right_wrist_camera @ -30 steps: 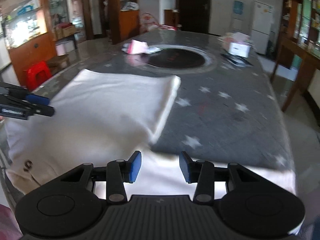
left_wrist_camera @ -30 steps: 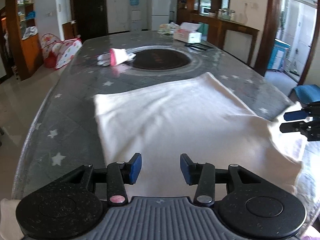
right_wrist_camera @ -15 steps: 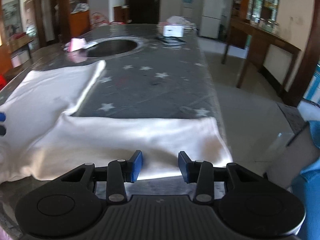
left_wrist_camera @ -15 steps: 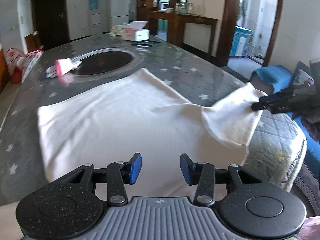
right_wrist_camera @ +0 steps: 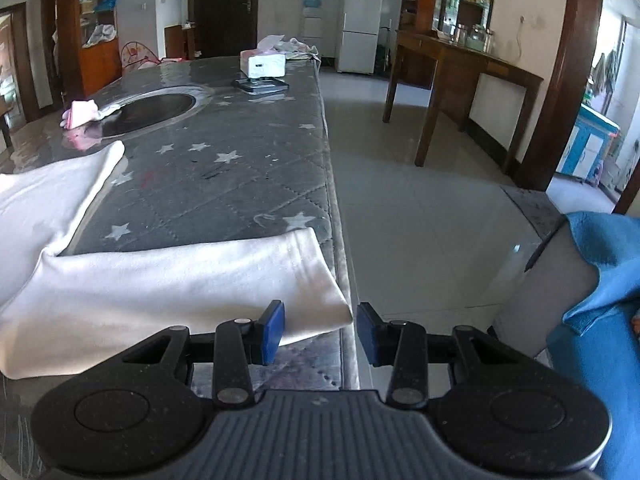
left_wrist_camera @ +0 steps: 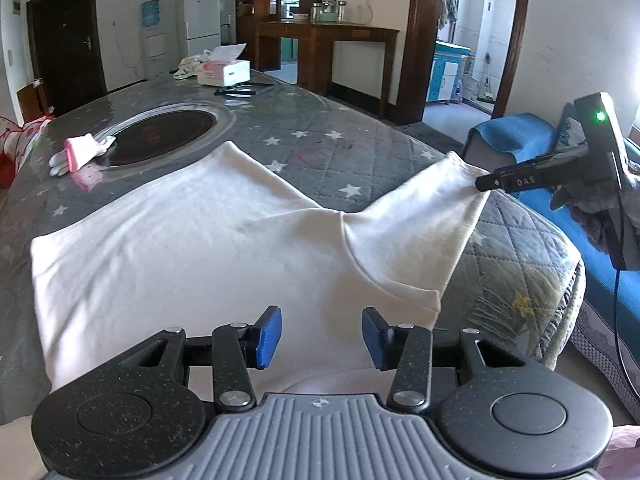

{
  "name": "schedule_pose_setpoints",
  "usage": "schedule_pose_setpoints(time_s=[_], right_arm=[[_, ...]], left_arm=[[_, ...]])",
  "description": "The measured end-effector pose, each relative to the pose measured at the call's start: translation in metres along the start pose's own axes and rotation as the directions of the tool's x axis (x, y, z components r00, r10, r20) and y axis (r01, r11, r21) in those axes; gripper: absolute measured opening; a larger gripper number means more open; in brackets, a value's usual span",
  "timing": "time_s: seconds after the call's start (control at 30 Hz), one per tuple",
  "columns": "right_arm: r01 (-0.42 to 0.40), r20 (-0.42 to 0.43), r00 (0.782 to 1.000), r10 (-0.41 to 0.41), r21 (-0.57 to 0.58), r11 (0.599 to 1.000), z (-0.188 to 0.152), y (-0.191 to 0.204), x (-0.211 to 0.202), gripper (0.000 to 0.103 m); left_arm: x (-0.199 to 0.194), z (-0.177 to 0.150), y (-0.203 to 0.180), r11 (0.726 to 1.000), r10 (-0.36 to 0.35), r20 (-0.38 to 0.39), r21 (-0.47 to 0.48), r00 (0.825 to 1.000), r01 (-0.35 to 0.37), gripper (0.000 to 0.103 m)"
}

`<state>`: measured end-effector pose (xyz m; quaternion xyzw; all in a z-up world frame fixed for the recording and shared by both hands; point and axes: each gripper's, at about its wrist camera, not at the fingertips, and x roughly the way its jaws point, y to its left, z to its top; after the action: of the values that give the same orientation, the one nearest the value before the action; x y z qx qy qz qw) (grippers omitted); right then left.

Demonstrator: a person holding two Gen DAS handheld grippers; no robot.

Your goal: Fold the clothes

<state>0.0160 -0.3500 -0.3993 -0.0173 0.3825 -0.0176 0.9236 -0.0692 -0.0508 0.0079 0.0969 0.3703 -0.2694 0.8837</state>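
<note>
Shirt [left_wrist_camera: 192, 248] flat, sleeve [right_wrist_camera: 180, 280] stretched sideways — cuff at table [right_wrist_camera: 240, 184] edge

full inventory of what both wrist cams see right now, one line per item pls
garment: 1, white, spread flat on the table, one sleeve stretched to the table's right edge
table: 1, grey star-patterned quilted cover, dark round inset in the middle
gloves: white with pink cuff, count unclear, beside the inset
tissue box: 1, white and pink, far end of table
flat dark item: 1, near the tissue box, too small to identify
fridge: 1, white, back wall
water dispenser: 1, white with blue bottle, beside fridge
wooden side table: 1, brown, right wall
seat cover: 1, blue, right of table
left tongs: open, over the garment
right tongs: open, at the sleeve's cuff
</note>
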Motion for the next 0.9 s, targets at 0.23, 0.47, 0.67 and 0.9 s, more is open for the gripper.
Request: schedule_pose_setpoints(time_s=[0.23,0.47,0.67,0.9], right_arm=[[-0.033,-0.001,0.999,0.033,0.05,0.998,0.0,-0.006,0.002,0.028],[-0.054,0.025,0.998,0.052,0.077,0.996,0.002,-0.009,-0.001,0.01],[-0.065,0.088,0.994,0.059,0.073,0.995,0.013,-0.007,-0.015,0.009],[-0.072,0.155,0.986,0.065,0.045,0.996,0.035,-0.001,-0.027,0.009]], left_arm=[[0.001,0.002,-0.011,1.0,-0.015,0.004,0.023,1.0,0.015,0.048],[0.003,0.004,-0.021,0.998,-0.04,0.005,0.048,0.999,0.04,0.048],[0.006,0.005,-0.034,0.993,-0.071,0.007,0.093,0.997,0.07,0.048],[0.016,0.004,-0.047,0.987,-0.094,0.0,0.133,0.996,0.093,0.048]])
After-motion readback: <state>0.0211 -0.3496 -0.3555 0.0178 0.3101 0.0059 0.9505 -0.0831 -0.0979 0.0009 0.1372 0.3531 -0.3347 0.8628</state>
